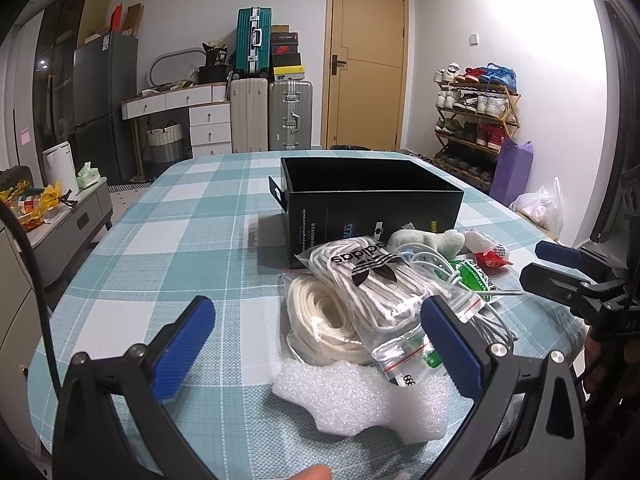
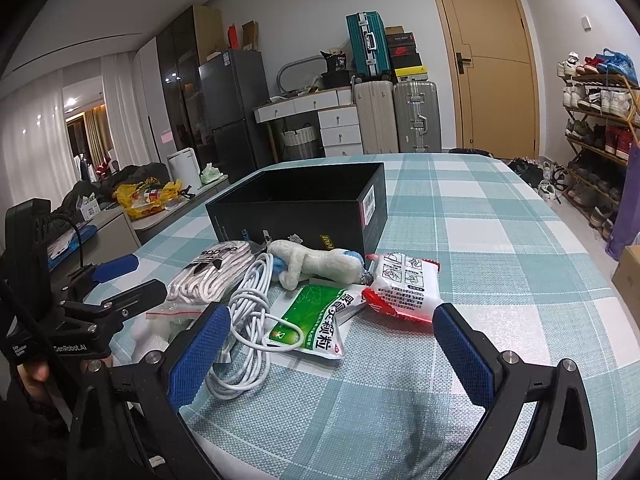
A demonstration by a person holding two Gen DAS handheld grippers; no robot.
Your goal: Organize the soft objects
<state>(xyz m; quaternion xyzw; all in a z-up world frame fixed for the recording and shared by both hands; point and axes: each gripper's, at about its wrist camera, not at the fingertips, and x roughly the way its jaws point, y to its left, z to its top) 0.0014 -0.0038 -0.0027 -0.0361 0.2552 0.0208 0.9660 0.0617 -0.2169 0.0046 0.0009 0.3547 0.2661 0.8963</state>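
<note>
Hovering wide and empty, left tool (image 1: pixel 318 344) and right tool (image 2: pixel 332 346), soft stuff piled just in front of the open black box (image 1: pixel 368 196) on the checkered counter (image 2: pixel 500 240), laces bag (image 1: pixel 372 276), plush toy (image 2: pixel 316 262), foam piece (image 1: pixel 360 396) nearest the left tool

the right gripper (image 2: pixel 332 344) hangs with its fingers (image 2: pixel 200 356) spread wide over the checked desk (image 2: pixel 500 240), just before a white cable (image 2: pixel 248 320), a green sachet (image 2: pixel 316 320), a plush toy (image 2: pixel 316 264) and an open black box (image 2: pixel 304 208).
</note>
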